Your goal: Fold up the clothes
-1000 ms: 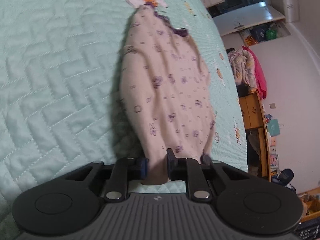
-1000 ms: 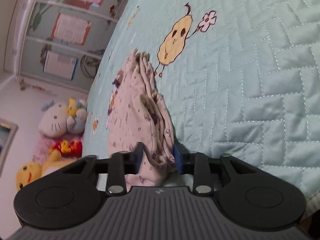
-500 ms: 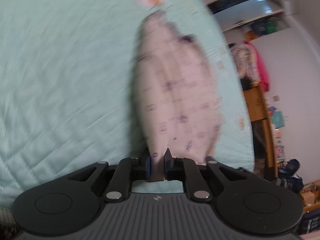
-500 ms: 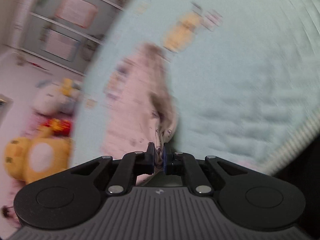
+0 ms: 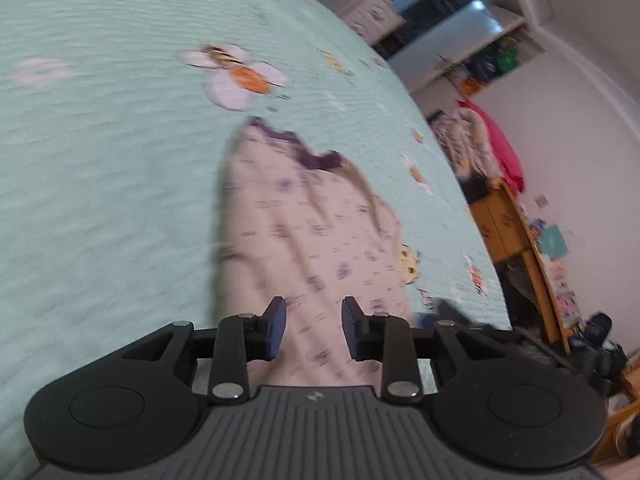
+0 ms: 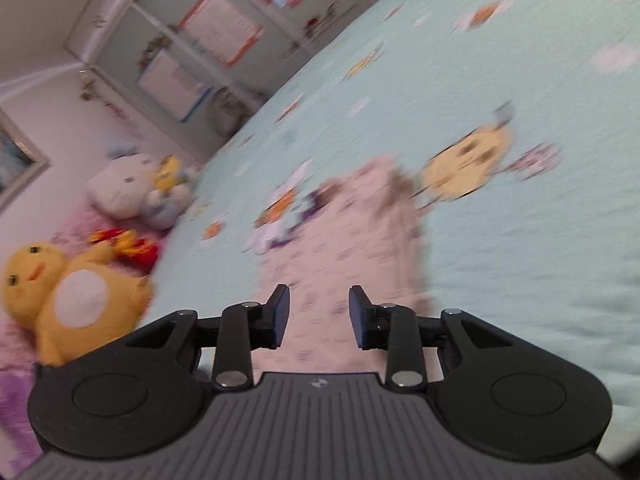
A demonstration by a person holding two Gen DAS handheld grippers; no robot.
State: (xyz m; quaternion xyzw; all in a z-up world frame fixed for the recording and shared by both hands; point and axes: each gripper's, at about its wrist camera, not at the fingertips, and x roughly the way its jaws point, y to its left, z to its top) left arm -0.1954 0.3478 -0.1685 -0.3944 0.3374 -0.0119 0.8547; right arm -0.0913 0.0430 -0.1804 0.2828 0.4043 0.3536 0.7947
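Lying: one garment (image 5: 312,216), one bedspread (image 5: 100,160).

The right gripper (image 6: 316,314) hangs above a pale pink printed garment (image 6: 340,248), its jaws opening; the cloth lies below the gap and neither pad presses on it. The garment lies flat on a mint-green quilted bedspread (image 6: 520,260), one end bearing a dark purple trim. A yellow cartoon figure (image 6: 466,166) printed on the bedspread sits just beside that end. Left of the bed lie a yellow plush toy (image 6: 76,296) and a white plush toy (image 6: 128,192). The frame is blurred.
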